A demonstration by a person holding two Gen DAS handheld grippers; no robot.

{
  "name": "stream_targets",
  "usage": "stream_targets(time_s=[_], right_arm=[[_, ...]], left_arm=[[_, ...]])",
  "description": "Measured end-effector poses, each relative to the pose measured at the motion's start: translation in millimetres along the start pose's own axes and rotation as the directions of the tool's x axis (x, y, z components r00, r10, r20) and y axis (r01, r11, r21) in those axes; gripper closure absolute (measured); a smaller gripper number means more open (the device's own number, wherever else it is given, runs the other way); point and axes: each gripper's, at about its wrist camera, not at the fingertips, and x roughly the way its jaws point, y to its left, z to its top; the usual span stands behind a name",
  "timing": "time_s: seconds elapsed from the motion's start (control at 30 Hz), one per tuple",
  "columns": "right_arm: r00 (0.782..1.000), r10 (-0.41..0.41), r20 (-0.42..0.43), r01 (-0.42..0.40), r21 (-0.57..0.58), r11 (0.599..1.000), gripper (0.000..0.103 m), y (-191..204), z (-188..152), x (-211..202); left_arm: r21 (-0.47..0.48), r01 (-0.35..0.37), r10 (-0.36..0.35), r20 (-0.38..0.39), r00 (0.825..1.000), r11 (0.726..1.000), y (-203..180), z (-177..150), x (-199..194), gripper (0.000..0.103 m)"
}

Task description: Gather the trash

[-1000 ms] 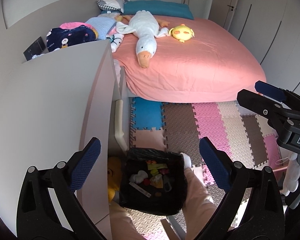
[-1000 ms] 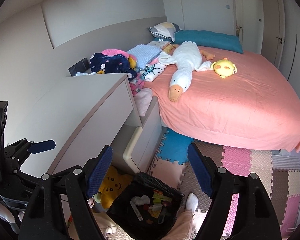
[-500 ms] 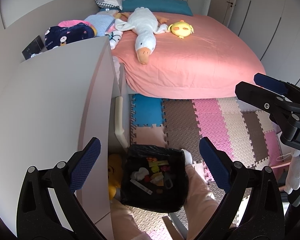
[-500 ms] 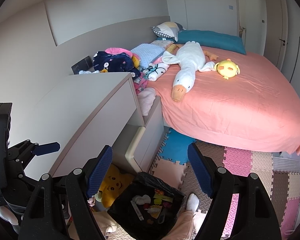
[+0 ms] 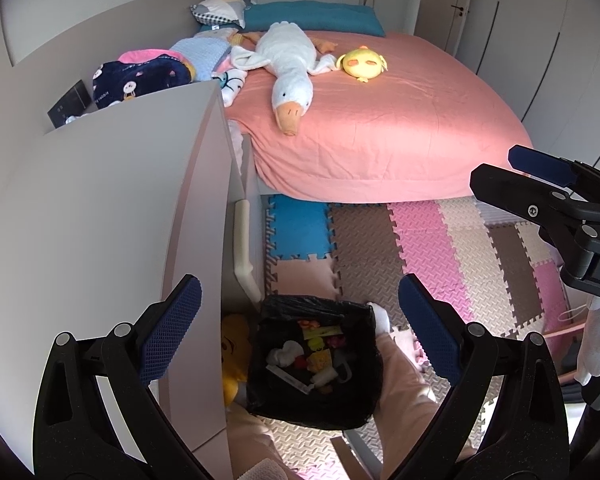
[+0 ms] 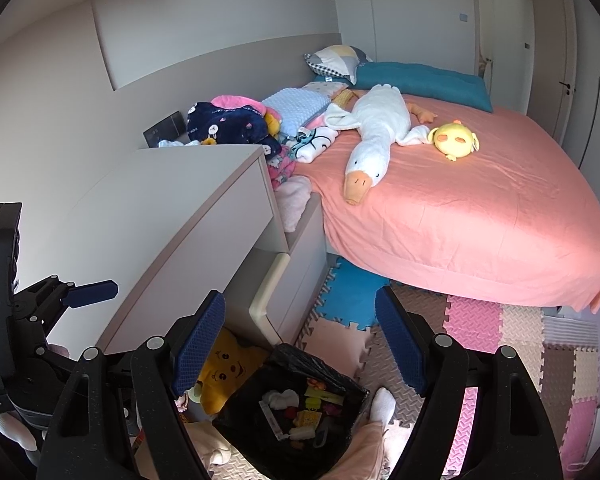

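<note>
A bin lined with a black bag [image 5: 314, 360] stands on the foam floor mat below both grippers, holding several small pieces of trash [image 5: 312, 356]. It also shows in the right wrist view [image 6: 292, 412]. My left gripper [image 5: 300, 332] is open and empty, high above the bin. My right gripper [image 6: 300, 344] is open and empty too, above the bin's left side. The right gripper appears at the right edge of the left wrist view [image 5: 540, 184]. The left gripper appears at the left edge of the right wrist view [image 6: 80, 292].
A beige cabinet [image 5: 100, 220] stands to the left of the bin. A pink bed [image 5: 380, 128] carries a white goose plush [image 5: 292, 68] and a yellow plush [image 5: 362, 64]. A yellow toy [image 6: 228, 368] lies beside the bin. Coloured foam mats [image 5: 420, 240] cover the floor.
Both cameras have risen and drawn back a little, so the bin sits lower in view. Both grippers stay open and empty.
</note>
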Motion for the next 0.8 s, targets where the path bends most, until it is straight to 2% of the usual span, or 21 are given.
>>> stream_targets(time_s=[0.8], right_arm=[[1.0, -0.007, 0.009, 0.007, -0.005, 1.0, 0.025, 0.6, 2.5, -5.5]], left_arm=[[-0.014, 0.001, 0.0, 0.047, 0.999, 1.0, 2.4, 0.1, -13.7, 0.007]])
